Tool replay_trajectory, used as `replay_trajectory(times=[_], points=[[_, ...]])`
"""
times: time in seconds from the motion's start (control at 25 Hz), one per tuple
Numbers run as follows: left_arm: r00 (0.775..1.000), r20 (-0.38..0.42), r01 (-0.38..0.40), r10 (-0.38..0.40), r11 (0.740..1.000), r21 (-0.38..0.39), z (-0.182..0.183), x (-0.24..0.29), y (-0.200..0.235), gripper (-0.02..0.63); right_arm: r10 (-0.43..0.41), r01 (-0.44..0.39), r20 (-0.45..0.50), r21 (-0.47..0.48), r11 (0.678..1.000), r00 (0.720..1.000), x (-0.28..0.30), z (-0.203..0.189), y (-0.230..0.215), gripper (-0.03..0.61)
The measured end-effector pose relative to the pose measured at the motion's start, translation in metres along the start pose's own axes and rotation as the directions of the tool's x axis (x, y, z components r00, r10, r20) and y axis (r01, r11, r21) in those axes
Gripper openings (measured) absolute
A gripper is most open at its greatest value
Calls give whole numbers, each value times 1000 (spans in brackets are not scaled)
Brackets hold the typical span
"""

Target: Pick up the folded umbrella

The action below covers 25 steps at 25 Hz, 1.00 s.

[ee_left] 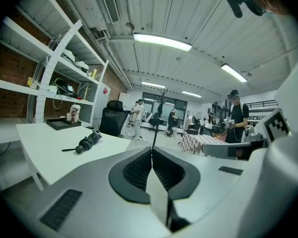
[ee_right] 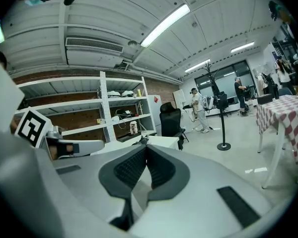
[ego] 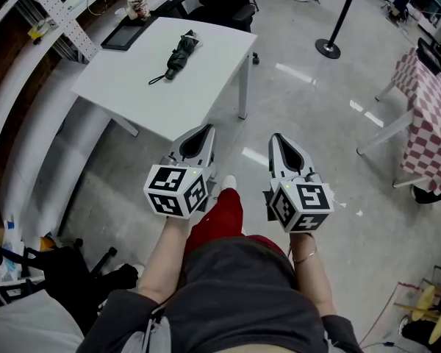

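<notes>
Nothing is picked up yet: the folded umbrella (ego: 181,54) lies untouched on the white tabletop (ego: 206,87), well apart from the left gripper (ego: 197,141) and right gripper (ego: 282,147), both with jaws pressed together and empty.

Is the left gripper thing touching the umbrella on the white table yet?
Apart. In the head view the left hand-held gripper hangs short of the white table, and the folded umbrella lies farther back on it, with bare tabletop between them.

White tabletop (ego: 213,79) is carrying one dark folded umbrella (ego: 182,54), which is lying flat near its middle, strap trailing toward the left edge.
</notes>
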<state>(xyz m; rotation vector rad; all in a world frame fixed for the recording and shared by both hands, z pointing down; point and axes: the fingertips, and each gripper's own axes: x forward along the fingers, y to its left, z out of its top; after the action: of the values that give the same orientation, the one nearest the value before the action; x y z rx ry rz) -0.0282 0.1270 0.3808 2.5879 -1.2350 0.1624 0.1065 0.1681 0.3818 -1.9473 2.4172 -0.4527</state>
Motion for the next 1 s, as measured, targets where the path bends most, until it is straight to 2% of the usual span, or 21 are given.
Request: replay_trajectory(times=[0.44, 1.0], points=[[999, -37, -8, 7, 1000, -23, 7, 75, 54, 15, -2, 2, -45, -4, 1000, 999, 87, 7, -23, 18], [996, -82, -43, 41, 999, -33, 35, 167, 147, 18, 1, -2, -82, -5, 1000, 997, 213, 33, -40, 18]])
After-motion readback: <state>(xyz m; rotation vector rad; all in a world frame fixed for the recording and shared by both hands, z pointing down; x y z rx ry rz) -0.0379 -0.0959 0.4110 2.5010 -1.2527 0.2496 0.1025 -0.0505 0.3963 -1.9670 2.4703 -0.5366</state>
